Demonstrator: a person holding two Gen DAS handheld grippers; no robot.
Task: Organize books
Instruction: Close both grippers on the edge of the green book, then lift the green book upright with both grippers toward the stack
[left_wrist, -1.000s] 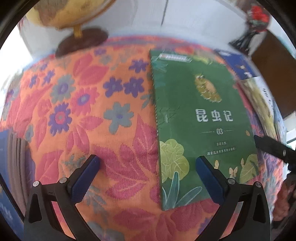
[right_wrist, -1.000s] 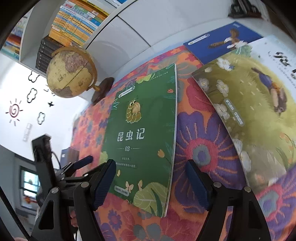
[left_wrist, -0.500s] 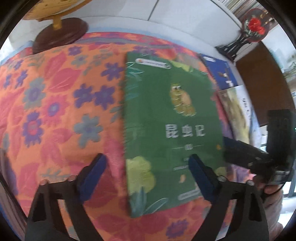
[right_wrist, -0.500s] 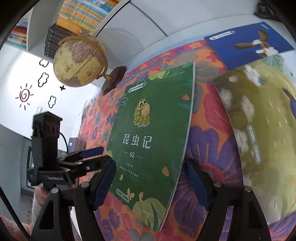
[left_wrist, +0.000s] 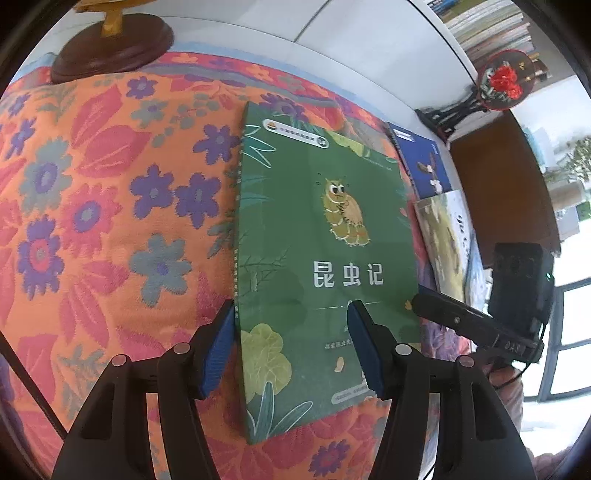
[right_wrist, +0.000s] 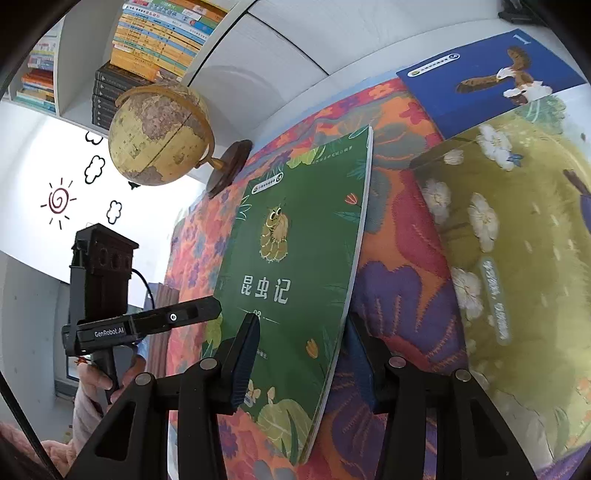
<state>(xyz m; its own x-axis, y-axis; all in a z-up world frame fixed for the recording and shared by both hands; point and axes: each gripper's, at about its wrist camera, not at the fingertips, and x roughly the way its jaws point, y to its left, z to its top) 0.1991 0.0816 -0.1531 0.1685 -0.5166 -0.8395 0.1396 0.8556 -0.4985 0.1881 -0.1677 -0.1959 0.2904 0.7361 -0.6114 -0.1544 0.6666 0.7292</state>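
A green book (left_wrist: 332, 258) with an insect on its cover lies on the flowered cloth (left_wrist: 110, 221). My left gripper (left_wrist: 291, 310) straddles the book's left edge: one pad is beside the spine and the other is over the cover. Its jaws are closing, and no pad visibly presses on the book. My right gripper (right_wrist: 303, 321) straddles the right edge of the green book (right_wrist: 295, 258), which looks slightly raised there. Its jaws are closing too, with one pad over the cover and one beside the page edge. Each view shows the other gripper at the book's far side.
A globe (right_wrist: 159, 136) on a dark wooden base (left_wrist: 110, 48) stands at the back left. A blue eagle book (right_wrist: 491, 77) and a yellow-green picture book (right_wrist: 517, 258) lie to the right. Shelved books (right_wrist: 155, 37) line the wall. A red ornament (left_wrist: 504, 81) stands at the back right.
Both grippers' jaws have narrowed. The left gripper has shifted right so that the book's left edge now lies between its pads. The right gripper has edged in over the book's right edge.
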